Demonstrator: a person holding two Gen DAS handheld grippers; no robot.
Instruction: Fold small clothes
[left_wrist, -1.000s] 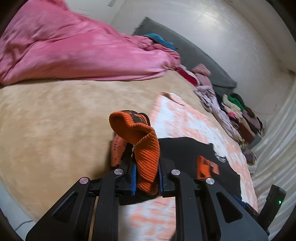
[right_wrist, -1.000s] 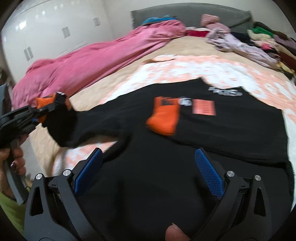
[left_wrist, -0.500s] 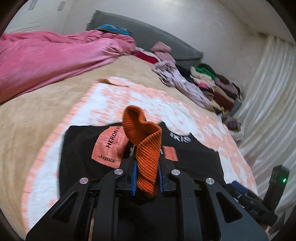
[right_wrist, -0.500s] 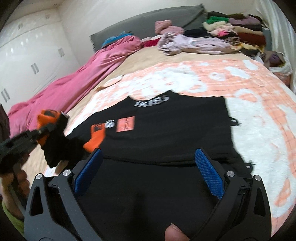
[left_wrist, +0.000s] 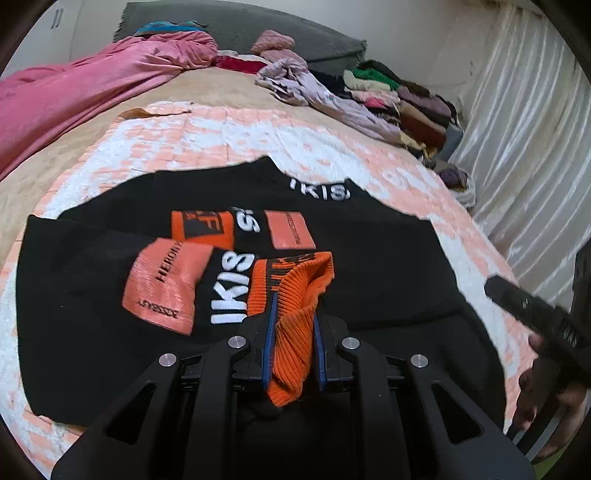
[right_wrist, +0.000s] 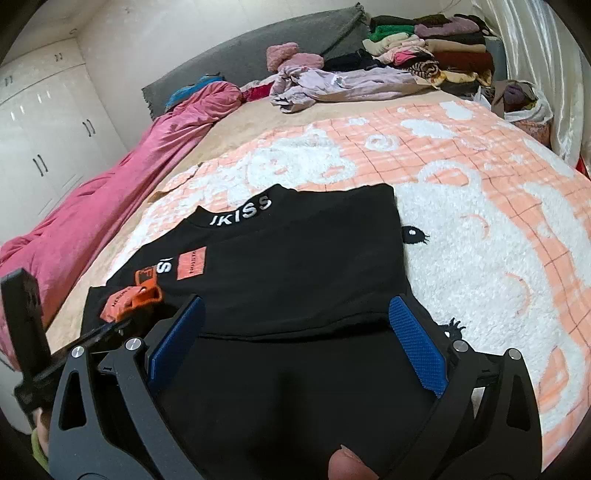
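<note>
A black sweater with white lettering and orange patches lies flat on the blanket. My left gripper is shut on the orange ribbed cuff of its left sleeve, held low over the chest with the sleeve folded across the body. The other orange cuff lies on the chest just beyond. In the right wrist view my right gripper stands open over the sweater's lower middle, nothing between its pads. The left gripper and its cuff show at that view's left.
The sweater rests on an orange-and-white fleece blanket on a beige bed. A pink duvet lies bunched at the left. Loose and stacked clothes line the grey headboard. A curtain hangs at the right, a white wardrobe at the left.
My left gripper has carried the orange cuff from beside the bed's left edge across onto the sweater's chest and lower. The right gripper has swung toward the sweater's right side, still open.
</note>
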